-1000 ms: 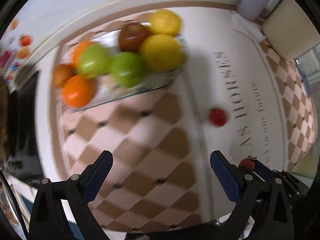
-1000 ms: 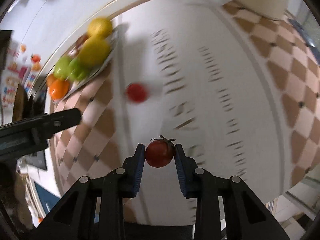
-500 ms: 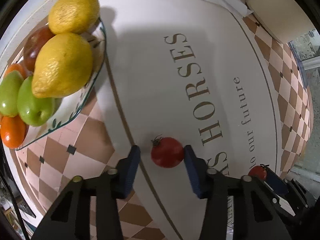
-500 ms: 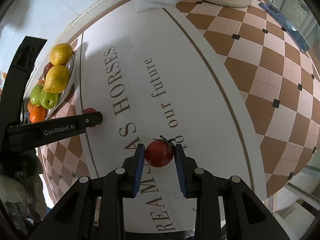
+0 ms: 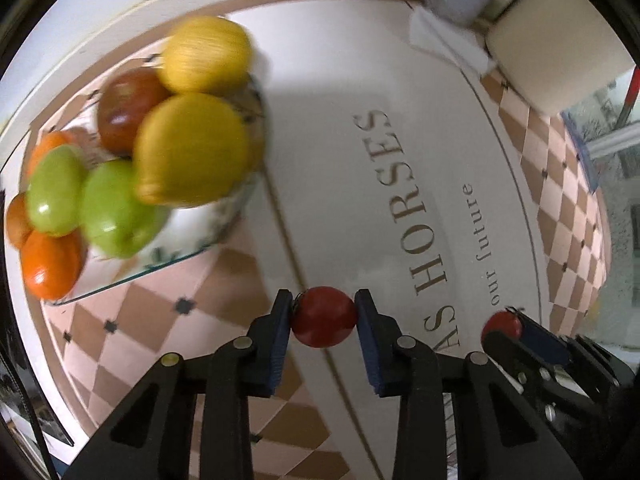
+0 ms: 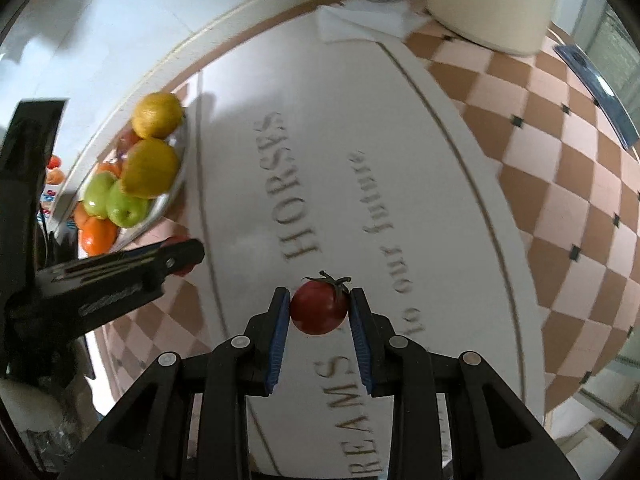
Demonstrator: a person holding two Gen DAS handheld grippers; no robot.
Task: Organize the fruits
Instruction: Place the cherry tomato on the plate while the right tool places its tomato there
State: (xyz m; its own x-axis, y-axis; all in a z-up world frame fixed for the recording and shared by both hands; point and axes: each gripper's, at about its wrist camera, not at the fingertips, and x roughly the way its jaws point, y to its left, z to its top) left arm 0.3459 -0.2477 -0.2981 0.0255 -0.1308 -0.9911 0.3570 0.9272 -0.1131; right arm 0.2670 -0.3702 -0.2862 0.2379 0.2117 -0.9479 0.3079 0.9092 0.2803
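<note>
Most of the fruit already sits heaped in the dish (image 5: 224, 236): lemons, green apples, oranges and a dark red one. Two tomatoes are left. The left gripper (image 5: 323, 316) is clamped on one tomato (image 5: 323, 317); its jaws have just been closing on it. The right gripper (image 6: 320, 312) is clamped on the other tomato (image 6: 319, 307), both above the printed tabletop (image 6: 400, 140) near the dish. Both seem bound for the pile. The dish is blurred; its far fruit is hard to count.

a home dining spot: a printed checkered tablecloth (image 6: 560, 168) covers the table, a fruit dish (image 5: 208, 240) sits at far left, a folded napkin (image 6: 360, 20) lies by the wall.
</note>
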